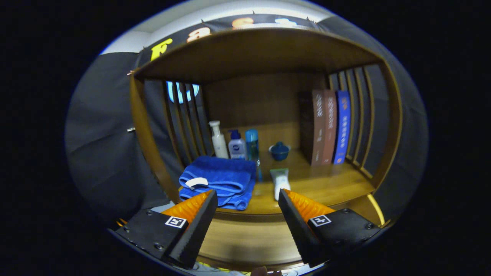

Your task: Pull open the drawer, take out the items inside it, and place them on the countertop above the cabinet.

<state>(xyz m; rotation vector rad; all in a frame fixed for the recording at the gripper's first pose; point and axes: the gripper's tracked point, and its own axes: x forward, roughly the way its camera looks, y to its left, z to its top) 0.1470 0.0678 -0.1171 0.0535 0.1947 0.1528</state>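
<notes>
The gripper (pixel 247 199) is held wide open with nothing between its fingers; its tips are poised at the front edge of the brown wooden countertop (pixel 322 184) of the cabinet. Just ahead of the right fingertip, at about 12 o'clock from it, a white squeeze tube with a green end (pixel 280 182) is seen lying on the countertop, its white cap end close to that tip though contact cannot be made out; just beyond the left fingertip, at 12 to 1 o'clock, a folded blue towel with a white tag (pixel 220 180) is laid. Further back, at 12 o'clock from the gap, a white pump bottle (pixel 218 140), a white bottle with a blue pump (pixel 237 145) and a translucent blue bottle (pixel 252 143) are lined up; a small blue lidded pot (pixel 279 150) is set beside them; at 1 o'clock three upright books, dark, brown and blue (pixel 330 126), are stood against the slatted side; the glossy wooden drawer front (pixel 245 237) is seen below the countertop, between the fingers.
</notes>
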